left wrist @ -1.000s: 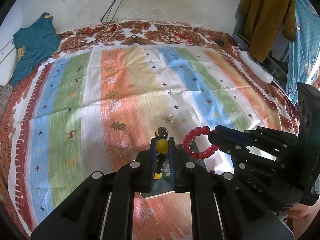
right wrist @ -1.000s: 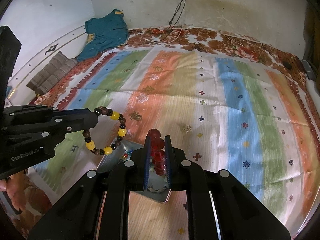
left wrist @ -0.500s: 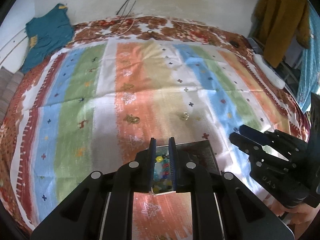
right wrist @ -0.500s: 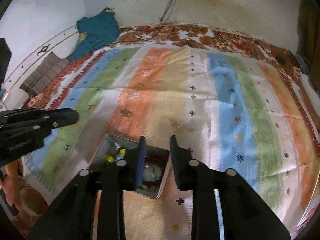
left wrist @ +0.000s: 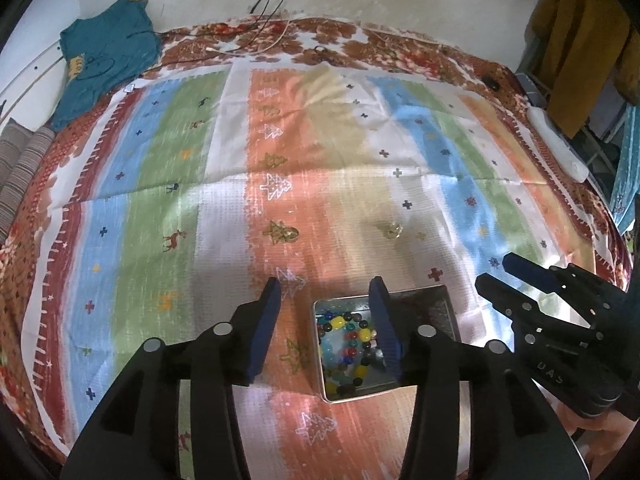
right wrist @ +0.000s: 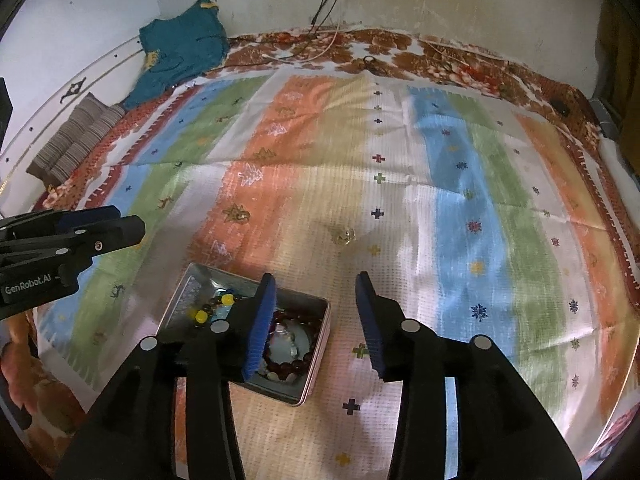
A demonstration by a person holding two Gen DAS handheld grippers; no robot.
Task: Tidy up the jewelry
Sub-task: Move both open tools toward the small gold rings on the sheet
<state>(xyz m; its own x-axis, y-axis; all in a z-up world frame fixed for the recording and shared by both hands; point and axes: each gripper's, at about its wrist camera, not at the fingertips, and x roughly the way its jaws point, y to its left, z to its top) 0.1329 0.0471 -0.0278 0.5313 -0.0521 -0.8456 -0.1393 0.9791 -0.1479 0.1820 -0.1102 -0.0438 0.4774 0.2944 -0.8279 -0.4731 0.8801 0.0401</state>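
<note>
Both bracelets lie in the tin [right wrist: 316, 364] near the bed's [right wrist: 460, 220] front edge; left gripper [left wrist: 324, 304] and right gripper [right wrist: 316, 292] hover, jaws wide, empty. Next likely target: the small trinket [right wrist: 345, 235] mid-bed, needing a narrow pinch.

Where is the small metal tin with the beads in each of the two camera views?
Left wrist view: the metal tin lies low and right of centre, partly behind the right one of the left gripper fingers.
Right wrist view: the tin lies low and left of centre, partly behind the left one of the right gripper fingers.
Shared landmark: the small clear trinket on the striped cloth beyond the tin.
</note>
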